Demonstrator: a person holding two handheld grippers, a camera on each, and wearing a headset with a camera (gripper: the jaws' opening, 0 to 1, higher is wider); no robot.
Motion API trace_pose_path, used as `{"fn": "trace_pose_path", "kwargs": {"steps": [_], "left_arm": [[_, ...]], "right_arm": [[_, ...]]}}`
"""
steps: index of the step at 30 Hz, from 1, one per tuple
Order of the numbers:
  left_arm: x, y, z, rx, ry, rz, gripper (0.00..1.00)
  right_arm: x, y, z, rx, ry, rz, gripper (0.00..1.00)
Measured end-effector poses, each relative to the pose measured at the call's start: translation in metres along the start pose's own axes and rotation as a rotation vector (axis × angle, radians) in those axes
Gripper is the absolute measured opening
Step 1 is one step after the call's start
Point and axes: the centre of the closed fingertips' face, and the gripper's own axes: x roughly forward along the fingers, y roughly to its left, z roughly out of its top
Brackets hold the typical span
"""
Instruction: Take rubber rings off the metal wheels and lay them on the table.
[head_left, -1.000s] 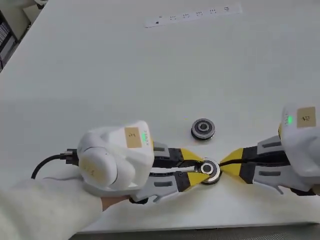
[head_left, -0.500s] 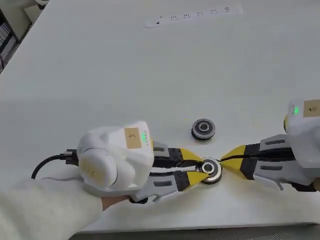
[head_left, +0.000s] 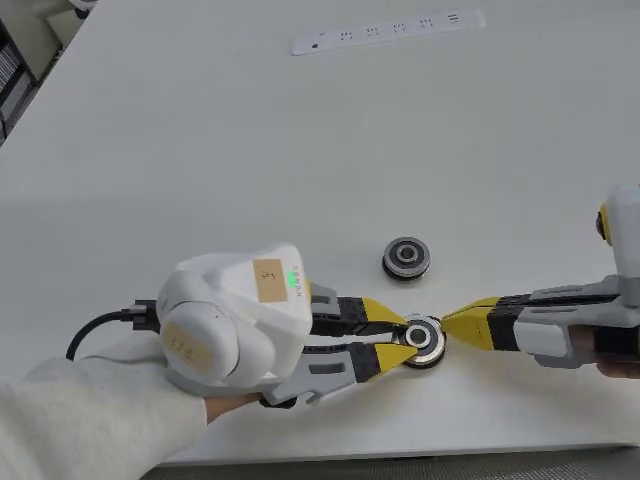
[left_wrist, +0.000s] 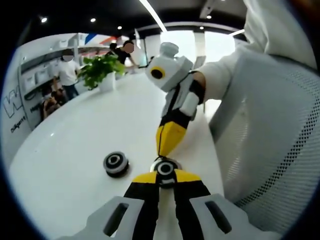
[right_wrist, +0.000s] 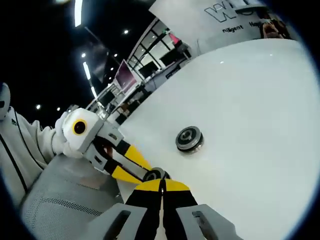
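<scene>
**Left gripper (head_left: 402, 338) and right gripper (head_left: 450, 323) meet at one wheel; both rings on**

By my reading, the task is at its start. In the head view, two small round silver metal wheels lie on the white table (head_left: 200, 150), and each wears its black rubber ring. The first ring looks about to be worked off, and the second is left to do.

At lower left of the head view, the left gripper, a white housing with yellow-tipped jaws, reaches rightward. Its jaws are parted only narrowly and close on either side of the near wheel (head_left: 422, 340), which sits low and right of centre. The left gripper view shows this too: the yellow tips (left_wrist: 166, 176) clamp the near wheel (left_wrist: 165, 168) at bottom centre.

The near wheel's black rubber ring (head_left: 426, 361) circles its rim. Just above it, apart from both grippers, lies the far wheel (head_left: 406, 257), untouched.

From the right edge, the right gripper reaches leftward. Its jaws are pressed together with no gap, and their tip touches the near wheel's right rim. The right gripper view shows the closed tips (right_wrist: 161, 186) against that wheel (right_wrist: 154, 175). I cannot tell whether they pinch any rubber.
</scene>
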Motion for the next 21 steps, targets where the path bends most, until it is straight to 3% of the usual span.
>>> {"fn": "trace_pose_path", "kwargs": {"steps": [5,11,21], "left_arm": [[0.0,-0.001,0.0,0.017,0.01,0.001,0.1],[0.0,-0.001,0.0,0.025,0.015,0.0,0.1],[0.0,-0.001,0.0,0.028,0.018,0.0,0.1]], "right_arm": [[-0.001,0.004,0.001,0.083,-0.01,0.027,0.0],[0.0,0.014,0.0,0.077,0.0,0.041,0.0],[0.002,0.017,-0.001,0.072,0.01,0.058,0.0]]}}
